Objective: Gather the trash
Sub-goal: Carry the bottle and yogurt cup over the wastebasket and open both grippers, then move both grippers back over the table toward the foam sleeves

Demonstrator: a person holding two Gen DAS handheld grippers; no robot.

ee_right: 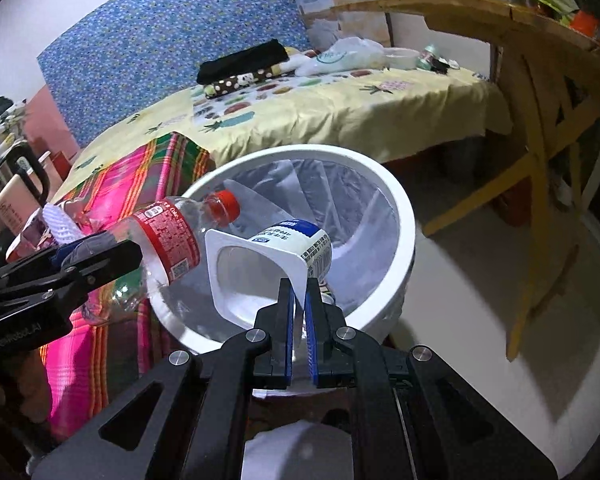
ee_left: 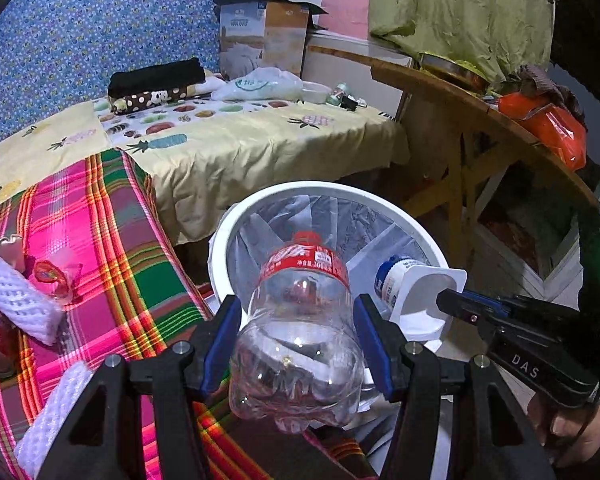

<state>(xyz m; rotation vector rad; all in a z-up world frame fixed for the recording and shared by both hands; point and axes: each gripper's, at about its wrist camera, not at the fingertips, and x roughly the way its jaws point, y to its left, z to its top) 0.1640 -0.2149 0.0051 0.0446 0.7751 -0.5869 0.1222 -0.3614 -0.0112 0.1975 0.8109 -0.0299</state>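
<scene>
Both pieces already hang over the bin point(ee_right: 400, 216): left gripper point(ee_left: 296, 332) clamps the bottle point(ee_left: 300, 344), cap pointing inward; right gripper point(ee_right: 299, 292) pinches the yogurt cup point(ee_right: 268, 268) rim nearer its front edge.

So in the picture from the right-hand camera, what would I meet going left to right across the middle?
The other gripper holding a clear plastic bottle with a red cap → the white yogurt cup pinched at its rim → the far rim of the white lined trash bin → the wooden table's leg.
</scene>
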